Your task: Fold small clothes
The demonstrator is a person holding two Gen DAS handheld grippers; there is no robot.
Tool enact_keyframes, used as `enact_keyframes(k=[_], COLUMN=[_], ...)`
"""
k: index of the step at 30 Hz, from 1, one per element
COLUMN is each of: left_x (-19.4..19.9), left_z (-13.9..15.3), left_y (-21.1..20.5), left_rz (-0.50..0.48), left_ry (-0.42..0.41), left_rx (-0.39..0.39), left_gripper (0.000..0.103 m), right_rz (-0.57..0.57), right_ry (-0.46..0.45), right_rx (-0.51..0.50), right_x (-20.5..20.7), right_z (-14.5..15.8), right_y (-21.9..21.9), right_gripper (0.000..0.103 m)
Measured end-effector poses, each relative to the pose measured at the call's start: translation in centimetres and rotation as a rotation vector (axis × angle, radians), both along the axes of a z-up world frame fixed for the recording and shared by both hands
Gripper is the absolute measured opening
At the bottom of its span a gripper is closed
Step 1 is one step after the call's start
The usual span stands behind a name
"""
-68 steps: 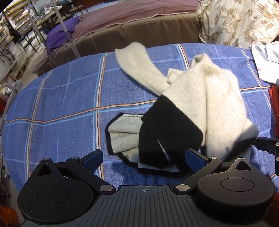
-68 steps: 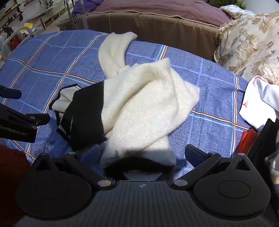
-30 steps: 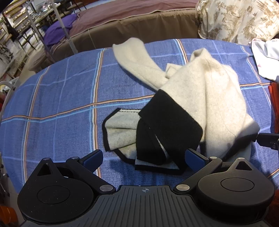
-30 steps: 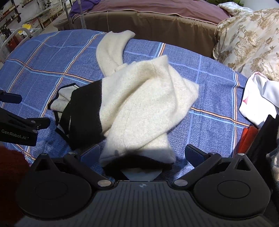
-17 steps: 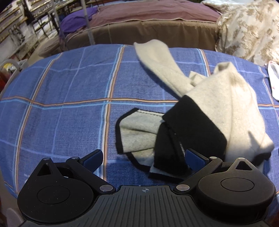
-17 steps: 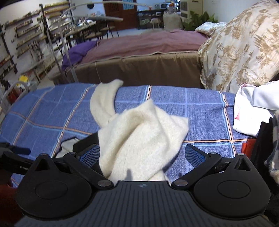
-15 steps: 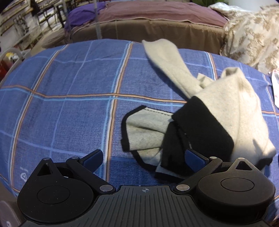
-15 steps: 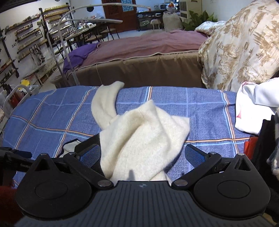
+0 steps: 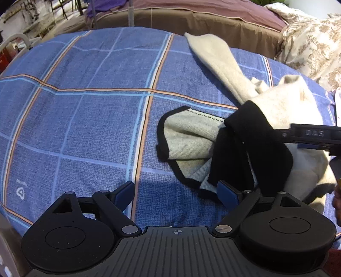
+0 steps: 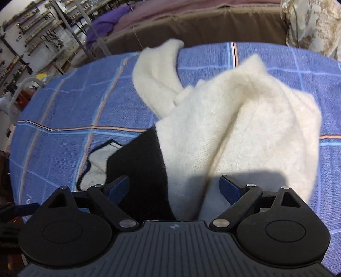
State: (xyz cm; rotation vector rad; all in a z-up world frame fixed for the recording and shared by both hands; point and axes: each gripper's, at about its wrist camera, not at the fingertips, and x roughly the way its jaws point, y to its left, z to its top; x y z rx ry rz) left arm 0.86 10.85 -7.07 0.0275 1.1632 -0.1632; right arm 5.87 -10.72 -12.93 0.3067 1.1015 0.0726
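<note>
A crumpled cream knit garment with black trim [image 9: 283, 106] lies on the blue plaid bedspread [image 9: 89, 119]. In the left wrist view its black-edged part [image 9: 189, 136] lies just ahead and right of my left gripper [image 9: 177, 191], which is open and empty, low over the spread. In the right wrist view the garment [image 10: 234, 127] fills the middle; my right gripper [image 10: 174, 187] is open right over its near edge, straddling the black band [image 10: 140, 170] and cream cloth. The right gripper's finger [image 9: 311, 134] reaches in from the right in the left wrist view.
A brown and maroon bed [image 9: 208, 19] stands beyond the spread. A floral cream quilt [image 9: 315, 46] lies at the back right. Shelves and metal racks [image 10: 32, 42] stand at the far left. The spread's left half is bare cloth.
My right gripper dropped and moved in close over the garment's near edge. My left gripper shifted left, so the garment sits further right in its view. The garment lies as before.
</note>
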Motion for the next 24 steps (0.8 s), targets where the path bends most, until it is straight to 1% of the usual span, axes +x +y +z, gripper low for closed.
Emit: enact_keyframes(k=[1, 2, 3, 4, 6, 8, 9, 10, 12, 13, 14, 15, 16, 18, 19, 20, 21, 23, 24], left_x=[-0.1, -0.1, -0.1, -0.1, 0.0, 0.4, 0.8, 1.3, 2.4, 3.0, 3.6, 4.3, 4.8, 5.9, 6.2, 6.5, 6.8, 7.4, 7.5], left_z=[-0.1, -0.3, -0.5, -0.6, -0.8, -0.9, -0.8, -0.7, -0.3, -0.1, 0.0, 0.0, 0.0, -0.1, -0.2, -0.4, -0.8, -2.0, -2.7], left_y=[0.2, 0.5, 0.7, 0.9, 1.3, 1.3, 1.0, 0.7, -0.4, -1.1, -1.9, -3.0, -3.9, -6.4, -7.6, -8.8, -9.9, -12.1, -13.0], left_rz=[0.001, 0.005, 0.008, 0.013, 0.021, 0.019, 0.011, 0.0, -0.03, -0.05, -0.071, -0.096, -0.116, -0.169, -0.196, -0.223, -0.248, -0.287, -0.305], left_ry=[0.005, 0.012, 0.018, 0.028, 0.031, 0.026, 0.022, 0.017, -0.001, -0.011, -0.018, -0.021, -0.021, -0.026, -0.03, -0.03, -0.026, -0.014, 0.002], left_rx=[0.0, 0.001, 0.001, -0.003, -0.018, -0.039, -0.051, -0.06, -0.074, -0.081, -0.088, -0.096, -0.102, -0.117, -0.12, -0.118, -0.11, -0.081, -0.069], left_gripper=[0.103, 0.103, 0.103, 0.103, 0.103, 0.103, 0.103, 0.103, 0.103, 0.103, 0.103, 0.103, 0.103, 0.103, 0.103, 0.103, 0.103, 0.103, 0.103], right_rz=[0.016, 0.041, 0.069, 0.079, 0.068, 0.071, 0.067, 0.066, 0.08, 0.089, 0.091, 0.077, 0.056, -0.034, -0.102, -0.147, -0.186, -0.221, -0.218], right_ry=[-0.013, -0.026, -0.047, -0.058, -0.093, -0.121, -0.131, -0.128, -0.081, -0.042, 0.009, 0.069, 0.142, 0.24, 0.26, 0.258, 0.243, 0.16, 0.102], right_rx=[-0.022, -0.063, -0.083, -0.072, -0.004, 0.018, 0.033, 0.041, 0.021, -0.005, -0.032, -0.061, -0.096, -0.138, -0.146, -0.141, -0.128, -0.122, -0.13], right_x=[0.1, -0.1, -0.3, -0.6, -1.9, -3.8, -5.1, -6.4, -9.4, -11.3, -13.3, -15.5, -17.6, -21.4, -23.3, -24.3, -24.9, -24.2, -22.9], right_z=[-0.6, -0.9, -0.8, -0.6, 0.7, 2.6, 3.6, 4.5, 5.6, 5.5, 4.9, 3.9, 2.7, 0.8, 0.4, 0.5, 1.0, 2.5, 3.6], right_y=[0.5, 1.1, 1.4, 1.2, -0.2, -1.9, -2.9, -4.0, -6.2, -7.2, -8.2, -9.3, -10.4, -12.9, -14.2, -14.9, -15.4, -15.4, -15.1], right_gripper=[0.088, 0.081, 0.034, 0.012, 0.011, 0.01, 0.007, 0.007, 0.006, 0.006, 0.006, 0.002, 0.002, 0.002, 0.002, 0.002, 0.006, 0.019, 0.048])
